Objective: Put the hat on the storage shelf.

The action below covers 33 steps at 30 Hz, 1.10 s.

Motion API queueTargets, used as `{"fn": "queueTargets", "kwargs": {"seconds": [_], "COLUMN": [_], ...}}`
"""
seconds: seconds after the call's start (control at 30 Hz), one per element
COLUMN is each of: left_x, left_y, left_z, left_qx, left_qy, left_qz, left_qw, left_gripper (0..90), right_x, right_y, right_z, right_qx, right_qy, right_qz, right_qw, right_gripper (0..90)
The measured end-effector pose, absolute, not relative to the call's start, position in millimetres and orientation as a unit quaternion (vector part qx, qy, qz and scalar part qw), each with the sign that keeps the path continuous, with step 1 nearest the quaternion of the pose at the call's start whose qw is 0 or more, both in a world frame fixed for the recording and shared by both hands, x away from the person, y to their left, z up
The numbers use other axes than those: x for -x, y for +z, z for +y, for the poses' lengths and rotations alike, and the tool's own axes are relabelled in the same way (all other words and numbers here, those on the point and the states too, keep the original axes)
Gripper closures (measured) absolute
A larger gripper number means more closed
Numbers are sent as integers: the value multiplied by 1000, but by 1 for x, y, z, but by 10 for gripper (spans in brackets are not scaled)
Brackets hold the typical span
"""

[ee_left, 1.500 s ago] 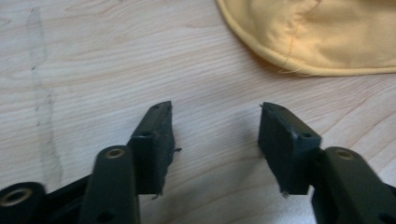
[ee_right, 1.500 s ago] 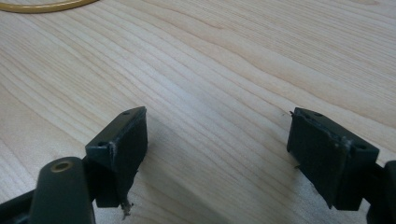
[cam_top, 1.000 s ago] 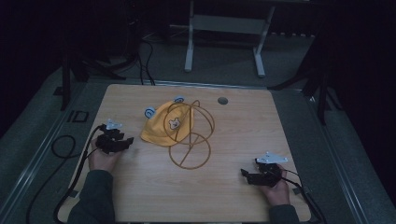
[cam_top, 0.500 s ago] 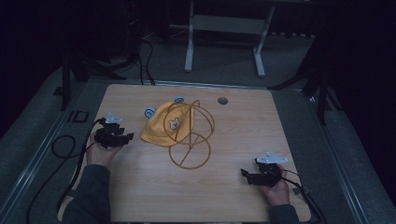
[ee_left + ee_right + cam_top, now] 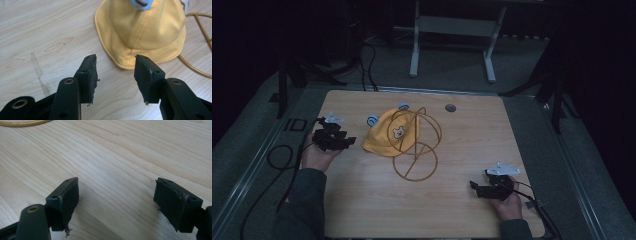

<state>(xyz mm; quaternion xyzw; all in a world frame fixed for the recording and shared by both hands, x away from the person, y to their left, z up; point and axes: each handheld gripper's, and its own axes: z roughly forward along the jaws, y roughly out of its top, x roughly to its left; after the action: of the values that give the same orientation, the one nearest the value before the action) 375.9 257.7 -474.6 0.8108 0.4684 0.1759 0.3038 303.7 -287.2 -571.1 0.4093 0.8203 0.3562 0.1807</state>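
Observation:
A yellow child's hat [image 5: 388, 136] with blue ears and a small bear badge lies on the wooden table [image 5: 462, 215], draped against a gold wire stand [image 5: 417, 150]. My left gripper [image 5: 348, 142] hovers just left of the hat, pointing at its brim. Its jaws stand open, have just been closing a little, and hold nothing. In the left gripper view the hat [image 5: 142, 32] lies beyond the gripper [image 5: 115, 75], with the stand's wire [image 5: 200, 27] at the right. My right gripper [image 5: 473, 187] rests at the table's front right, open and empty; its own view shows the gripper [image 5: 116, 200] over bare wood.
A round grommet [image 5: 450, 107] sits in the table near its far edge. The stand's gold ring [image 5: 22, 123] is at the top left of the right gripper view. A black cable [image 5: 279, 160] loops off the table's left side. A metal frame [image 5: 452, 30] stands behind the table.
My left hand has risen a little off the table, still beside the hat. The right hand has stayed where it was.

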Motion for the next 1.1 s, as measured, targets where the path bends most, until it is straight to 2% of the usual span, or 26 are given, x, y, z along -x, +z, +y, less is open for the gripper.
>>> {"fn": "queueTargets", "kwargs": {"seconds": [0.37, 1.1], "left_x": [-383, -396], "left_y": [-459, -438], "left_z": [252, 249], "left_qx": [-821, -851], "left_qy": [161, 141], "left_qz": [461, 444], "left_qw": [296, 241], "left_gripper": [529, 532], "right_x": [-304, -304], "right_y": [-571, -571], "right_z": [-287, -287], "right_qx": [-409, -409], "right_qy": [356, 356], "right_qz": [820, 820], "right_qw": [181, 181], "right_gripper": [203, 203]}}
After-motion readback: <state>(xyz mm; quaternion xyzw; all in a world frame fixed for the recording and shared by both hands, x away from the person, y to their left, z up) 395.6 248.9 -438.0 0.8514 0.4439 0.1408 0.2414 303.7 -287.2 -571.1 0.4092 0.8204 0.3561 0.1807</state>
